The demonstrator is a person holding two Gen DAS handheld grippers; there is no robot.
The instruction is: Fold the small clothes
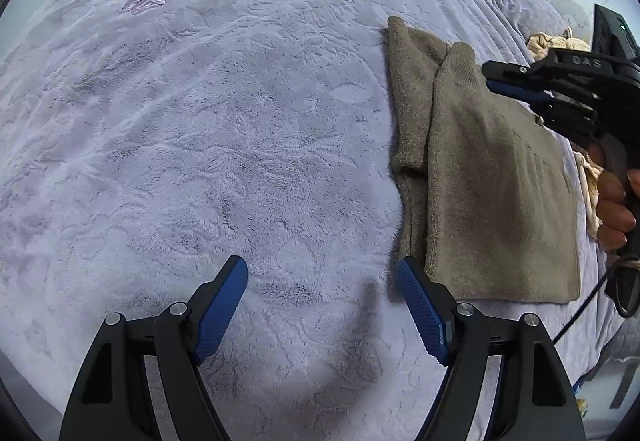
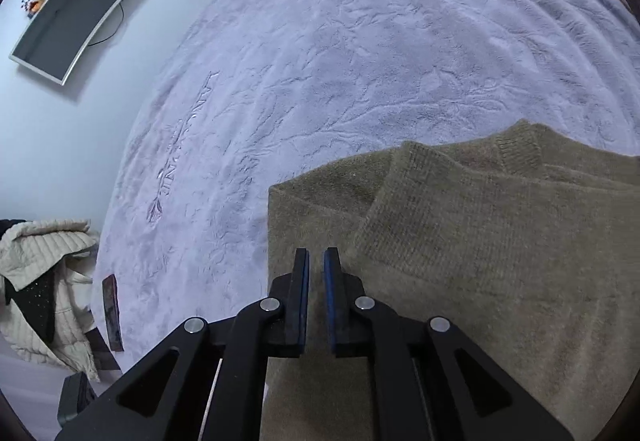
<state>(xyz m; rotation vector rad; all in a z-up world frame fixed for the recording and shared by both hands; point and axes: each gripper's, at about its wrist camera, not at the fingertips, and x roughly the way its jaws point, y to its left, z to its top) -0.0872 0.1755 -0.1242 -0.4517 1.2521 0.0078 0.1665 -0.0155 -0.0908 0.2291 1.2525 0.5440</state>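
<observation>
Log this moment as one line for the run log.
left gripper open over blanket | right gripper shut, empty, above sweater | sweater partly folded

One olive sweater (image 1: 500, 177) counted, lying on bed. One lilac blanket (image 1: 200, 121) seen over bed. Two grippers counted: left gripper (image 1: 322, 305), right gripper (image 2: 316, 293); two blue pads (image 1: 220, 309) noted on each. One hand (image 1: 614, 209) seen. One wall screen (image 2: 72, 17) counted. One cream quilted jacket (image 2: 44, 273) noted beside bed.
</observation>
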